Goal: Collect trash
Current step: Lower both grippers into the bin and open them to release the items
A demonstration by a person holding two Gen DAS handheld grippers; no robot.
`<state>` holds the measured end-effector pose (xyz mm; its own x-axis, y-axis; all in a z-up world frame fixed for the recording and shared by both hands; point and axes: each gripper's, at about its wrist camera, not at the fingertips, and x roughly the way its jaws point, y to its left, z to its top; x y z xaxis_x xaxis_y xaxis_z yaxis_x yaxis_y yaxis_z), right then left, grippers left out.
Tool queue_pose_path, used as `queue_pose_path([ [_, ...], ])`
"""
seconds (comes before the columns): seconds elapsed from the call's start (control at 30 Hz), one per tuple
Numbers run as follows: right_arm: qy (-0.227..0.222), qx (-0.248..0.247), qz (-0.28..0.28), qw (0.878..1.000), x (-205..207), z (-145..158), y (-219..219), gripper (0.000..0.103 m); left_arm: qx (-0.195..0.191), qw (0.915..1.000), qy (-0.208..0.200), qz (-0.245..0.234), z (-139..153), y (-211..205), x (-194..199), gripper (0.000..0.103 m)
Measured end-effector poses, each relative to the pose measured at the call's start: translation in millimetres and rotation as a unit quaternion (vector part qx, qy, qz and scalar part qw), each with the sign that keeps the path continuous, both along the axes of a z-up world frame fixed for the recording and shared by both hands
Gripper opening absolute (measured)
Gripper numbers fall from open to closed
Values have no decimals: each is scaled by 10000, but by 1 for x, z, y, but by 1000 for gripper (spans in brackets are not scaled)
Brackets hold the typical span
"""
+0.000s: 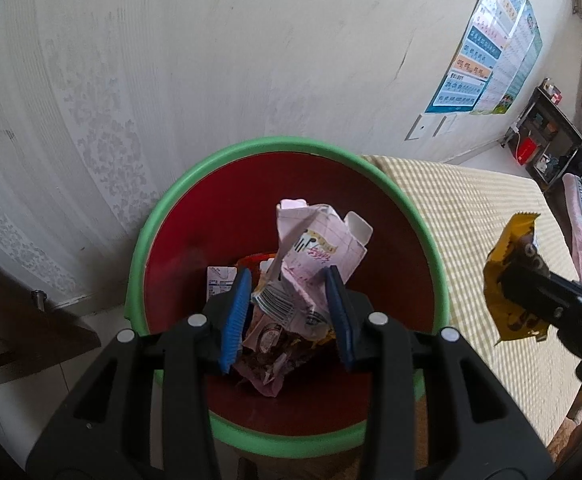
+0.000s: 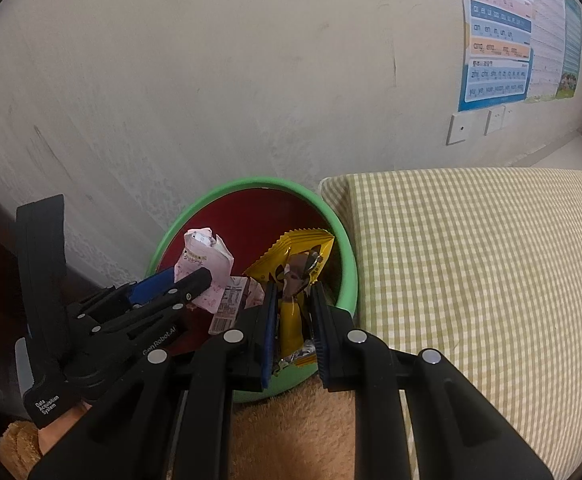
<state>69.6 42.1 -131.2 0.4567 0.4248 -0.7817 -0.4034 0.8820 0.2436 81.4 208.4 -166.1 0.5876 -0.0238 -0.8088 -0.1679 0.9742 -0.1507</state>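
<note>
A red bin with a green rim (image 1: 159, 216) stands against the wall; it also shows in the right wrist view (image 2: 349, 240). My left gripper (image 1: 287, 312) is shut on a crumpled pink carton (image 1: 311, 248) and holds it over the bin's mouth; the carton also shows in the right wrist view (image 2: 207, 258). My right gripper (image 2: 294, 316) is shut on a yellow snack wrapper (image 2: 295, 256) and holds it above the bin's right edge. The wrapper also shows in the left wrist view (image 1: 511, 276), to the right of the bin.
A bed with a green checked sheet (image 2: 471, 280) lies right of the bin. A brown fuzzy surface (image 2: 291, 432) lies below the gripper. A wall poster (image 2: 499, 36) hangs above the bed. A dark wooden piece (image 1: 11, 320) is at the left.
</note>
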Motion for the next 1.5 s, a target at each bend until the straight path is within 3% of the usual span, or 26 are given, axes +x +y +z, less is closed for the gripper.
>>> queue_pose_path([
  [0.97,152,-151,226,9995,23,-17,22,20,54,9996,255,141,-24,8,16,40],
  [1.03,128,-137,208,9996,22,-16,21,29,43,9995,266,169,-25,9,17,42],
  [1.13,58,-109,100,9999,21,-13,18,53,69,9993,242,283,-24,12,16,64],
  [1.4,-18,-47,-237,9997,11,-6,-11,54,145,9994,93,307,-10,10,12,68],
  [1.5,-173,-112,-376,9991,3,1,-27,67,174,9995,-39,255,0,1,9,74],
])
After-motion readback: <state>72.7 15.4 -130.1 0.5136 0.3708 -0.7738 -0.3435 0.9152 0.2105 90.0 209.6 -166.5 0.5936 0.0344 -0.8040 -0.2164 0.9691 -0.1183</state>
